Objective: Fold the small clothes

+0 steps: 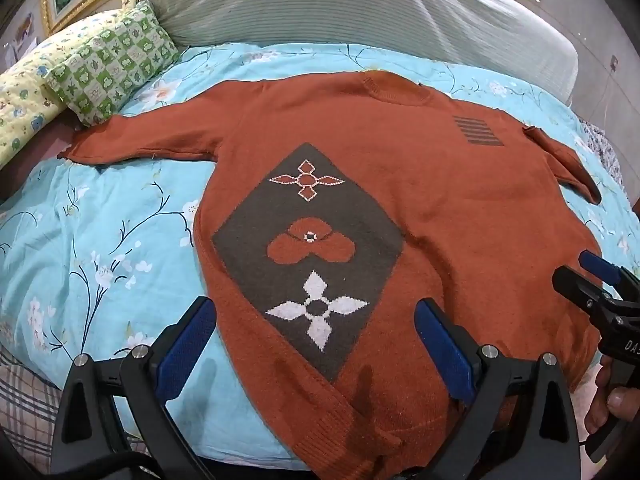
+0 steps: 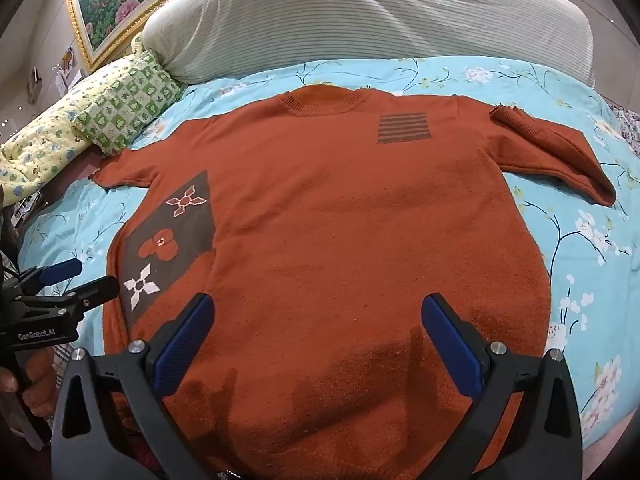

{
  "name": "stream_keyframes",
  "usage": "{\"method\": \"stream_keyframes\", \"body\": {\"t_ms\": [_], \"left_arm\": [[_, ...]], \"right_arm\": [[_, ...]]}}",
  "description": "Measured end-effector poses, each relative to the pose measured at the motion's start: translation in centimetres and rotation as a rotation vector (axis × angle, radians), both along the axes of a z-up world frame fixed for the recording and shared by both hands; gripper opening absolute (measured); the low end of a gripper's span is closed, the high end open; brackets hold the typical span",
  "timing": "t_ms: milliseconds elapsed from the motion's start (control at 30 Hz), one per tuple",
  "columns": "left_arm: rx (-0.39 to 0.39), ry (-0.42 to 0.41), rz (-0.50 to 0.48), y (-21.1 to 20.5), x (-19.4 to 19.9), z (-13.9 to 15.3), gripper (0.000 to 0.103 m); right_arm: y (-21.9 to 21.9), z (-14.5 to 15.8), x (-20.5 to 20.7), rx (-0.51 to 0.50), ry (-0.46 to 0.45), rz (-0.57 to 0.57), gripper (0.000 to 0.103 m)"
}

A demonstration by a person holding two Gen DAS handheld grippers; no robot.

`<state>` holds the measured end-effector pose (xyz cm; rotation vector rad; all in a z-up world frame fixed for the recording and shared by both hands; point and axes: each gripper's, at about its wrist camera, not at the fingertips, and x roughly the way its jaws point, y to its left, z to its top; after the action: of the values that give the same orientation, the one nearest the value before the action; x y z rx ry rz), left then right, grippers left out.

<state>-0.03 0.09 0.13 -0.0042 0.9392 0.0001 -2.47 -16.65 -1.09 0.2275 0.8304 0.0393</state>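
Observation:
A rust-orange knitted sweater (image 1: 460,208) (image 2: 360,220) lies flat and face up on the bed, collar far, hem near me. It bears a dark diamond patch with flower motifs (image 1: 308,248) (image 2: 172,240) and a small striped square (image 2: 403,128). Its left sleeve (image 1: 140,144) stretches out; its right sleeve (image 2: 560,152) is bent back on itself. My left gripper (image 1: 316,320) hovers open over the hem by the patch, with nothing between its blue pads. My right gripper (image 2: 320,316) hangs open above the plain right half of the hem, also holding nothing.
The sweater rests on a light blue floral bedspread (image 1: 100,240) (image 2: 592,248). A striped grey bolster (image 1: 360,4) runs along the back. A green checked pillow (image 1: 112,64) and a yellow one (image 1: 20,108) lie at the far left. A framed picture (image 2: 112,8) hangs behind.

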Motion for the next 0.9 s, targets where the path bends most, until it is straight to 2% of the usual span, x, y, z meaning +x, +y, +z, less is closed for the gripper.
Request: {"method": "stream_keyframes", "body": {"t_ms": [333,400,567,700,900], "left_arm": [[-0.003,0.004,0.004,-0.11,0.14,-0.05,0.1],[-0.003,0.002,0.005,-0.17,0.2,-0.08,0.1],[-0.009,0.007,0.01,-0.14,0.33,-0.14,0.1],[0.006,0.007,0.007,0.02,0.34,-0.34,0.1],[0.016,0.013,0.011,0.04,0.41,-0.51,0.1]], "right_arm": [[0.08,0.21,0.04,-0.005,-0.039,0.001,0.103],[0.0,0.18,-0.03,-0.008,-0.082,-0.003,0.103],[0.05,0.39,-0.01,-0.005,-0.075,0.001,0.103],[0.43,0.51,0.04,-0.006,-0.012,0.005,0.103],[0.42,0.64,0.03,-0.006,-0.018,0.007,0.103]]}}
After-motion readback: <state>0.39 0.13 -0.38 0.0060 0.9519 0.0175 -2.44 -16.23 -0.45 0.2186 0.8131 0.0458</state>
